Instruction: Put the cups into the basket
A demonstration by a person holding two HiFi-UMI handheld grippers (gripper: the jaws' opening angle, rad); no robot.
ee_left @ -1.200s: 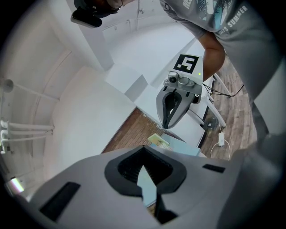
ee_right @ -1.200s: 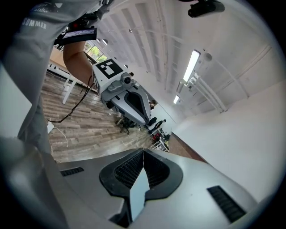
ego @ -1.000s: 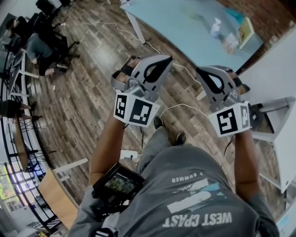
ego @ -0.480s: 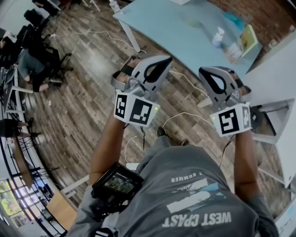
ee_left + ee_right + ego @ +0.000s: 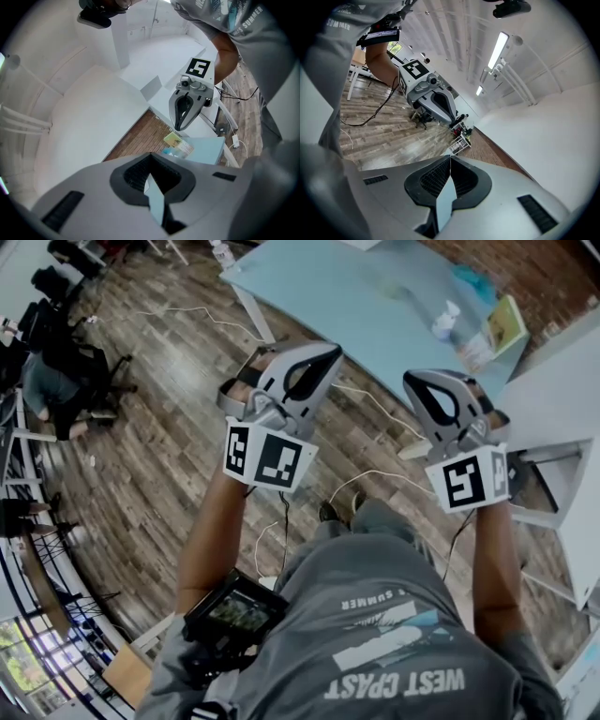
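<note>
From the head view, my left gripper [image 5: 323,357] and right gripper [image 5: 417,385] are held up side by side, well apart, over a wooden floor [image 5: 169,456]. Each shows its marker cube toward the camera. Beyond them stands a light blue table [image 5: 375,306] with a pump bottle [image 5: 445,320] and a booklet [image 5: 502,324] near its far right corner. A white cable [image 5: 375,479] trails across the floor below my hands.

In the left gripper view, my jaws are pressed together with nothing between them. Past them the right gripper hangs in the air, and the blue table's corner with the booklet lies under it.

In the right gripper view, my jaws are likewise closed tight on nothing. The left gripper shows ahead against the floor, with a ceiling light strip [image 5: 497,49] above.

Where the cups and basket are I cannot tell from any view.
</note>
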